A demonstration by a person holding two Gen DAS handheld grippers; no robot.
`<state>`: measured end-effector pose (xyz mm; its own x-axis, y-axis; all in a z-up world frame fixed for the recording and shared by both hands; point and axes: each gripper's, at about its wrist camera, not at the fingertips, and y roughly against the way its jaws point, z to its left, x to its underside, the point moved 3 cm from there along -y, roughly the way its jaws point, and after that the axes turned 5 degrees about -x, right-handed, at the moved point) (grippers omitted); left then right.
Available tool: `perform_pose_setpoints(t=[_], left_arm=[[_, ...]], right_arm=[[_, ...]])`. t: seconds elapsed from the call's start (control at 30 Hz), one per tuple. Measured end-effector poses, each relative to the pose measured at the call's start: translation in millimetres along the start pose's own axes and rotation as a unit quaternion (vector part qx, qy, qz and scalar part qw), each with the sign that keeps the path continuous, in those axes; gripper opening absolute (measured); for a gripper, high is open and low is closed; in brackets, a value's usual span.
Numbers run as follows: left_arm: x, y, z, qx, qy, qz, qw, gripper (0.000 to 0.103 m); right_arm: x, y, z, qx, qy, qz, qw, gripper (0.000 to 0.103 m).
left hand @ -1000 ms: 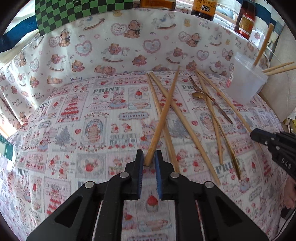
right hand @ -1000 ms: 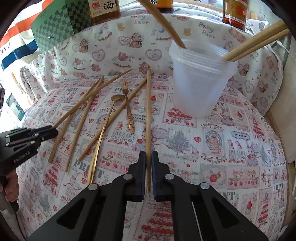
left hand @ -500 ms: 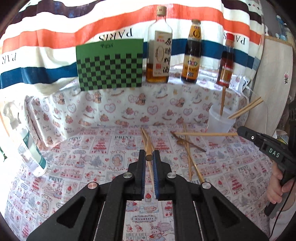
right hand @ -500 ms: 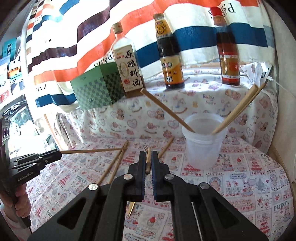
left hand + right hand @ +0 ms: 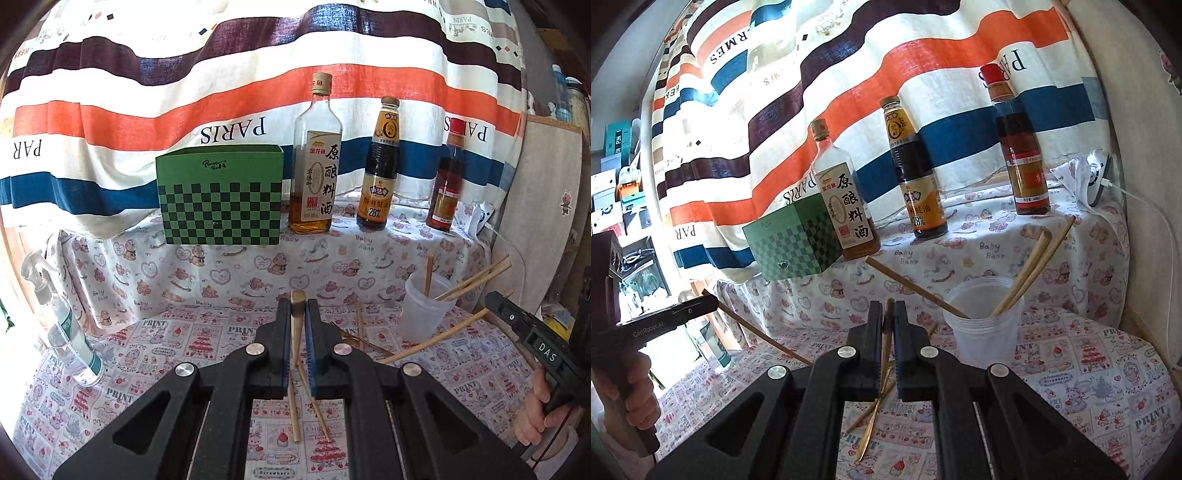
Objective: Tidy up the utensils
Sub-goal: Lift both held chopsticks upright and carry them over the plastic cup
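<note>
My left gripper [image 5: 297, 306] is clenched on one wooden chopstick [image 5: 295, 332], its blunt end poking out just past the blue pads, the shaft running back between the jaws; my right gripper [image 5: 888, 310] is clamped the same way on a second chopstick [image 5: 887, 321]. Both are up off the printed tablecloth [image 5: 177, 347], pointing a little downward toward the far ledge. There is open room ahead and to the left on the cloth; on the right it is tighter — the clear plastic cup [image 5: 982, 332] stands near the far right with three chopsticks leaning out of it, two to the right and one slanting left. Past it on the right the cloth ends at a pale panel. The far edge is a cloth-draped step that carries a green checkered box [image 5: 221, 195], a clear cooking-wine bottle [image 5: 316, 166], a dark sauce bottle [image 5: 380, 170] and a red-capped bottle [image 5: 448, 177], with a striped curtain [image 5: 258, 74] hanging behind. A spray bottle [image 5: 62, 325] stands at the left edge. Loose chopsticks [image 5: 306, 406] lie crossed on the cloth beneath my left jaws, and a gold-coloured utensil [image 5: 873, 417] lies under my right — which kind I cannot tell. In each wrist view the other gripper shows at the side, a hand [image 5: 535, 413] wrapped round its handle.
</note>
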<state>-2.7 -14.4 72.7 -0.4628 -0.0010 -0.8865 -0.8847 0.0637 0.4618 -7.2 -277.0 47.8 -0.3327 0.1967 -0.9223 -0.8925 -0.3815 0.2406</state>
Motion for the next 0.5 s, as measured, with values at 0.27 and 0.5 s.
perform_pose_setpoints(t=[0.27, 0.5], left_arm=[[-15.4, -0.1, -11.5, -0.008, -0.013, -0.009, 0.9998, 0.006], [-30.9, 2.5, -16.9, -0.013, -0.017, -0.019, 0.9996, 0.006]], right_arm=[[-0.7, 1.9, 0.0, 0.003, 0.003, -0.005, 1.000, 0.006], [-2.7, 3.0, -3.0, 0.006, 0.000, -0.003, 1.000, 0.006]])
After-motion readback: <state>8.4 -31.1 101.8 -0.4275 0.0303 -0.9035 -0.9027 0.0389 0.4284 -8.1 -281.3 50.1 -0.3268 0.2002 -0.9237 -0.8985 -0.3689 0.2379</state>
